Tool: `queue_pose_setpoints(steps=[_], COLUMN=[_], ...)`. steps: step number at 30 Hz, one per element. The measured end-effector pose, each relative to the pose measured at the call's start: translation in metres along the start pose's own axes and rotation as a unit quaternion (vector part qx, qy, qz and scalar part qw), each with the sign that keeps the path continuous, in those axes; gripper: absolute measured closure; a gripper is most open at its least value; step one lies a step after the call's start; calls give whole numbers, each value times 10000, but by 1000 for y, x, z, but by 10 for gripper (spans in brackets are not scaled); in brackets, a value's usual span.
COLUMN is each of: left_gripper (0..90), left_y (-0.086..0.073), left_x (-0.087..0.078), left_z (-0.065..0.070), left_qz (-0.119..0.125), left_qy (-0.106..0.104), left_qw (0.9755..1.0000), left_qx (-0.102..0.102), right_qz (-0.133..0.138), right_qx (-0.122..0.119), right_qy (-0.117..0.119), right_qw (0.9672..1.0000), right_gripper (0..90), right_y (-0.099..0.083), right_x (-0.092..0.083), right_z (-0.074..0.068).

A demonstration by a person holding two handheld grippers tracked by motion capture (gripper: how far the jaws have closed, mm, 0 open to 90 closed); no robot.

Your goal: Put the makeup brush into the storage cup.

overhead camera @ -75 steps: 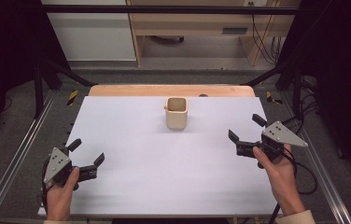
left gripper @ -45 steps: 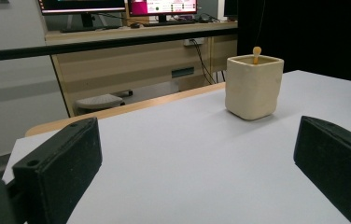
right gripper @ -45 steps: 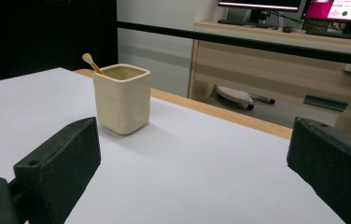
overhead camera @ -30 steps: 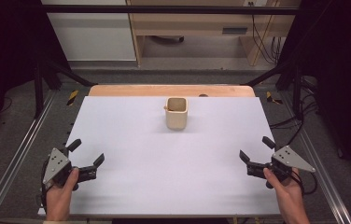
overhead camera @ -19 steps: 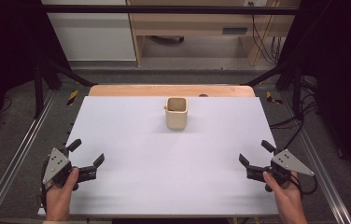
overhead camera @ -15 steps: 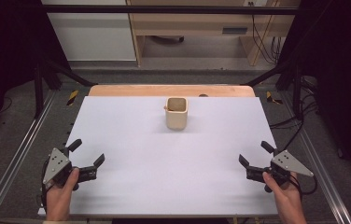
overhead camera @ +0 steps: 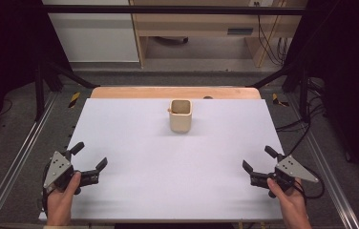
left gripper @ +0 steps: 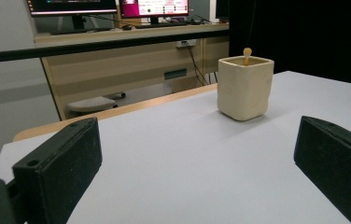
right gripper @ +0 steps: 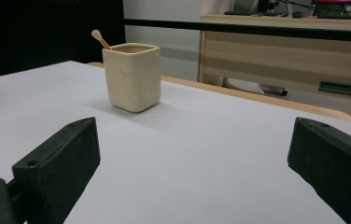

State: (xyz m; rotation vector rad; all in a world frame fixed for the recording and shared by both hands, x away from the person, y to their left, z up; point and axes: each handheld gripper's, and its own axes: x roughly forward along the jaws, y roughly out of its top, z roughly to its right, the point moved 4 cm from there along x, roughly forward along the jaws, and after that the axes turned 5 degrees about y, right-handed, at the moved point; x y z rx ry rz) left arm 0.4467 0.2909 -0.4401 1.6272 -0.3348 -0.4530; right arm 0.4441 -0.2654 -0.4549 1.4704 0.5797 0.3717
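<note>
A cream square cup (overhead camera: 181,115) stands upright at the far middle of the white table (overhead camera: 177,162); a thin wooden stick (right gripper: 100,38) leans inside it, its rounded tip above the rim. The cup (left gripper: 245,87) appears ahead in the left gripper view and the cup (right gripper: 133,76) likewise in the right gripper view. My left gripper (overhead camera: 89,156) rests at the near left edge, open and empty. At the near right edge, my right gripper (overhead camera: 259,159) is open too, nothing between its jaws. Both are far from the cup.
A wooden strip (overhead camera: 173,92) borders the table's far edge. Metal rails (overhead camera: 20,157) run along both sides. Cables (overhead camera: 311,119) lie on the floor at the right. A desk with monitors (left gripper: 117,7) stands beyond the table.
My right gripper has come back toward the near right edge and settled low by the table. The left gripper and the cup have stayed put.
</note>
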Motion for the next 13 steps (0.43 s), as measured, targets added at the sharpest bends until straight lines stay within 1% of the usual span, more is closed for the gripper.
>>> queue_pose_setpoints(steps=[3,6,8,9,11,13], left_gripper=[2,2,2,2,1,1], left_y=[0,-1,-1,-1,0,0], left_x=[1,3,3,3,3,2], left_z=[4,6,6,6,5,5], left_qz=[-28,-50,-57,-53,-45,-35], left_qy=[-115,-180,-198,-198,-192,-172], left_qw=[9999,9998,9997,9997,9998,9998], left_qx=[61,90,101,95,86,61], right_qz=[7,-76,-118,-91,-10,-14], right_qx=[-63,-128,-216,-242,-172,-187], right_qy=[31,96,226,294,459,578], right_qw=[10000,9998,9994,9992,9988,9982], right_gripper=[30,38,44,56,61,58], right_y=[-3,-10,-13,-12,-12,-13], right_x=[2,6,7,7,7,8], right_z=[-2,-3,-7,-8,-10,-12])
